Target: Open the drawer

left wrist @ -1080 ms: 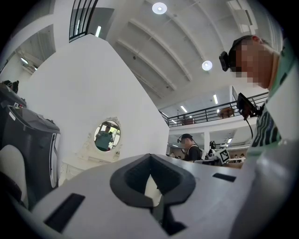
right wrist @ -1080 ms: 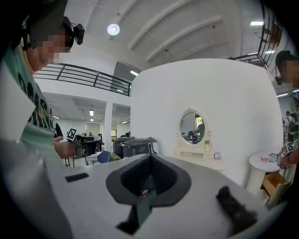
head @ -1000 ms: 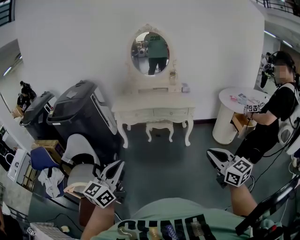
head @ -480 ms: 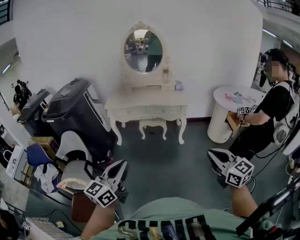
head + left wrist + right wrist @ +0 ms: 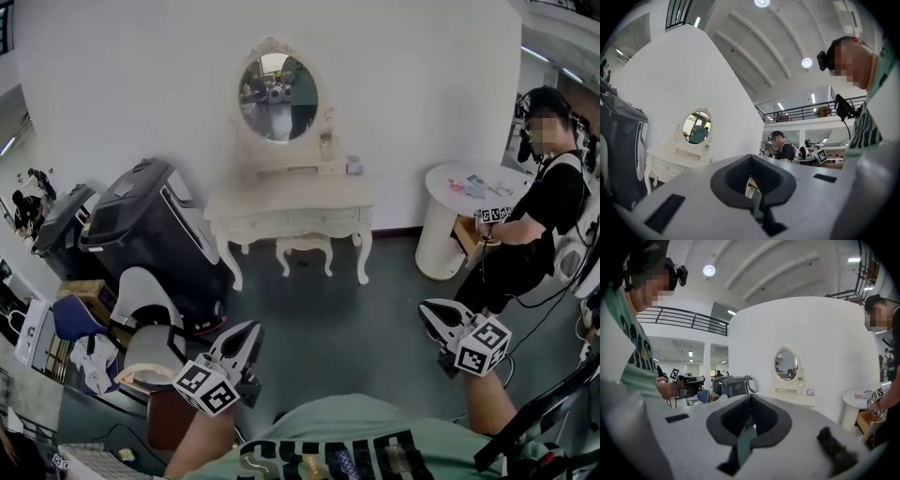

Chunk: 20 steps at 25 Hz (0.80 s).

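A white dressing table with an oval mirror stands against the far wall, with shut drawers across its front. It also shows small in the left gripper view, dressing table, and in the right gripper view, dressing table. My left gripper is low at the left and my right gripper low at the right. Both point toward the table from well across the floor. Each has its jaws together with nothing between them, left gripper and right gripper.
A small stool sits under the dressing table. Two big black bins stand to its left, with a white chair and a blue chair nearer me. At the right are a round white table and a person in black.
The dressing table has slid left in the head view and looks a little nearer. Both grippers have shifted forward slightly; their jaws have stayed together.
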Motion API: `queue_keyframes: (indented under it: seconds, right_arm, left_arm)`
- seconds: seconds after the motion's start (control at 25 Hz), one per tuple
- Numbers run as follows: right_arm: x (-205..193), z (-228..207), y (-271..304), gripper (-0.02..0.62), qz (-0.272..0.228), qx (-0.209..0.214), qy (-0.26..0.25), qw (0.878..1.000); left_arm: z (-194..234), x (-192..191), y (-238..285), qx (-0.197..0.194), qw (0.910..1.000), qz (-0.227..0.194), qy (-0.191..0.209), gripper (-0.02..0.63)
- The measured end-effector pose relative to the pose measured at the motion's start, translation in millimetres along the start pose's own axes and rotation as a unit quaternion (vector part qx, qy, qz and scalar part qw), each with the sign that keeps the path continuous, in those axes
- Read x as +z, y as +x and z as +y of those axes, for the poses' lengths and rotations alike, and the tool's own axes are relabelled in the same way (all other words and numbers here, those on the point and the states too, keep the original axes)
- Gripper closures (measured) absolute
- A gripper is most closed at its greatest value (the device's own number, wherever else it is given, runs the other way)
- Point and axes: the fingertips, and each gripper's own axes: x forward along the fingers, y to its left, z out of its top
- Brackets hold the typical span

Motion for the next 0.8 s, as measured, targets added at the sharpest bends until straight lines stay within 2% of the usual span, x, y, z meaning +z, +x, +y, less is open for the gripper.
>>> queue_keyframes:
  seconds: [0.24, 0.56, 0.8]
  right_arm:
    - [10.1, 4.7, 55.8, 0.584, 0.000, -0.009, -0.009, 1.000]
    - [46.8, 22.0, 156.1, 0.584, -0.022, -0.053, -0.014, 0.998]
    - [57.1, 23.9, 222.8, 0.584, -0.023, -0.073, -0.010, 0.997]
  left_arm:
    - [57.4, 11.4, 9.4, -0.019, 0.9997, -0.006, -0.010, 0.598]
    - [172.2, 70.1, 19.4, -0.059, 0.9982, -0.010, 0.003, 0.598]
    - [245.5, 93.0, 36.1, -0.082, 0.9966, -0.008, 0.006, 0.598]
